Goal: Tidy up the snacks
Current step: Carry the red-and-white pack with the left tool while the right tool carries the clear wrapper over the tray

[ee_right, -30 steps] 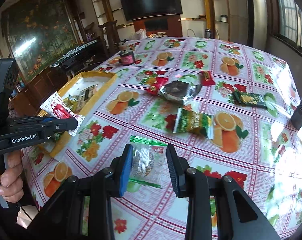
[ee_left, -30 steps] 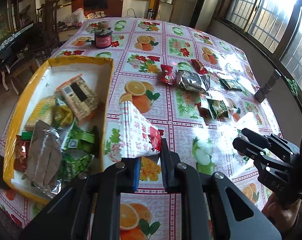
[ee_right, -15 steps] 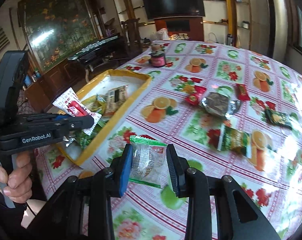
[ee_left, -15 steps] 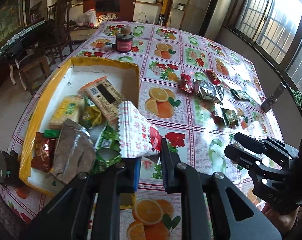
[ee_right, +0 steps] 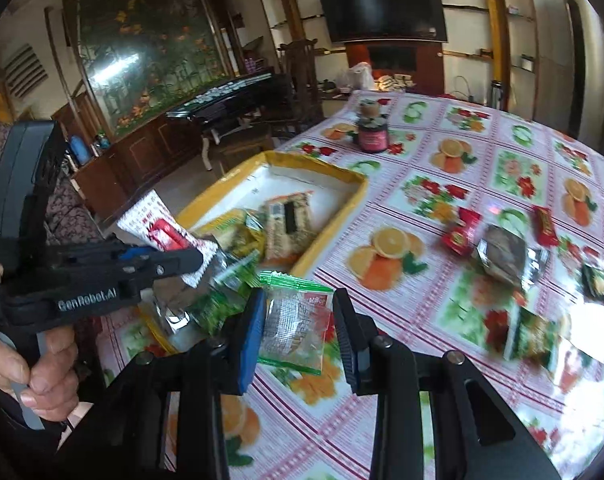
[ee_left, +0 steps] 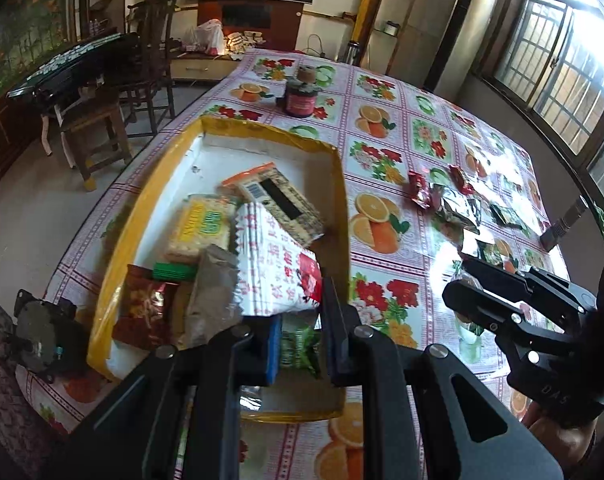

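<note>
The left gripper [ee_left: 299, 322] has its fingers [ee_left: 334, 320] closed on a corner of a white snack packet [ee_left: 271, 270] printed with red characters, which hangs tilted over the near end of a yellow-rimmed tray [ee_left: 344, 216]. The right gripper [ee_right: 299, 330] has its fingers [ee_right: 348, 332] set narrow on either side of a clear packet with green edges [ee_right: 295, 320], which sits upright between the pads; whether both pads press it is hard to tell, but the packet hangs clear of the cloth. Below the white packet the tray holds a heap of snacks: a grey foil pouch [ee_left: 213, 294], a red bag of nuts [ee_left: 141, 308], a yellow cracker pack [ee_left: 199, 226], a barcoded rice-cake pack [ee_left: 279, 202] and green wrappers [ee_left: 297, 346]. From the right wrist view the left gripper [ee_right: 193, 258] shows at the left edge, held by a hand [ee_right: 33, 364], its white packet above the tray's near corner. The tray sits on a bench covered with a fruit-and-flower tablecloth [ee_right: 434, 196]. Farther out on the cloth lie loose snacks: a red candy [ee_right: 460, 232], a silver foil pack [ee_right: 506, 258], a small red bar [ee_right: 544, 226] and a green packet [ee_right: 536, 334]. A dark jar with a pink label [ee_right: 372, 132] stands beyond the tray.
</note>
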`<action>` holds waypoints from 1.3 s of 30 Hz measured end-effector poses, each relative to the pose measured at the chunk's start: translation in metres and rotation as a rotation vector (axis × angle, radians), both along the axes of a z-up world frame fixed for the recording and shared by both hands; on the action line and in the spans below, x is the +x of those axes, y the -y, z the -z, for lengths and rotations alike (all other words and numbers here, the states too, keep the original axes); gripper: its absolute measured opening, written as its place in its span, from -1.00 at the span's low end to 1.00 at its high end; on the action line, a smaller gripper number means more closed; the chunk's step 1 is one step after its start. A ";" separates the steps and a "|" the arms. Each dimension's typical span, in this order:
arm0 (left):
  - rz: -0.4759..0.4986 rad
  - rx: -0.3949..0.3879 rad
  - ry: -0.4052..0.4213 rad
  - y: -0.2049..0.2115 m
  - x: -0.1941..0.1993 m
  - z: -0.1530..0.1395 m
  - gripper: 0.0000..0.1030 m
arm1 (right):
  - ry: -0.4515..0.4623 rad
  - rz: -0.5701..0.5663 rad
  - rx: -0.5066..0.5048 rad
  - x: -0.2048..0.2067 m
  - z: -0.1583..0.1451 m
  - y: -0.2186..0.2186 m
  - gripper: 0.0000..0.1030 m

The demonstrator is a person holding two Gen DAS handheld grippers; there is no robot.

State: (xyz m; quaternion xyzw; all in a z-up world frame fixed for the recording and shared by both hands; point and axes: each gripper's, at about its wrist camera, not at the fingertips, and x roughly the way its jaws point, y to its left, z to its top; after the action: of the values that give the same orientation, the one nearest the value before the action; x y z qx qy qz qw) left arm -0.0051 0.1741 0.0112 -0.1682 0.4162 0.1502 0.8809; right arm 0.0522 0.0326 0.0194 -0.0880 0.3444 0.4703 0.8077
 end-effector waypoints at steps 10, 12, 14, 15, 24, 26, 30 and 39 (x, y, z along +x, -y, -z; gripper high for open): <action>-0.053 -0.024 -0.003 -0.037 0.000 0.006 -0.63 | -0.028 -0.054 0.036 0.012 0.002 -0.056 -0.35; -0.056 -0.023 -0.003 -0.041 0.002 0.007 -0.63 | -0.034 -0.059 0.035 0.014 0.005 -0.065 -0.35; -0.057 -0.026 -0.002 -0.044 0.003 0.008 -0.63 | -0.035 -0.063 0.033 0.014 0.006 -0.070 -0.35; -0.057 -0.027 -0.002 -0.045 0.004 0.008 -0.63 | -0.036 -0.065 0.031 0.015 0.007 -0.073 -0.35; -0.061 -0.038 -0.013 -0.056 0.011 0.017 -0.63 | -0.055 -0.067 0.016 0.025 0.013 -0.088 -0.35; -0.063 -0.037 -0.018 -0.058 0.013 0.018 -0.63 | -0.057 -0.069 0.009 0.027 0.014 -0.093 -0.35; -0.072 -0.018 -0.039 -0.060 0.017 0.023 -0.63 | -0.061 -0.072 -0.010 0.031 0.020 -0.101 -0.35; -0.086 0.012 -0.076 -0.063 0.021 0.034 -0.63 | -0.078 -0.079 -0.041 0.034 0.035 -0.112 -0.35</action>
State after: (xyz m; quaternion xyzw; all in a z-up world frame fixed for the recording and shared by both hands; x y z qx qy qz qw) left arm 0.0161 0.2366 -0.0225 -0.1750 0.4409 0.1968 0.8581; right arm 0.0860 0.1449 -0.0158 -0.0999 0.3814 0.4978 0.7725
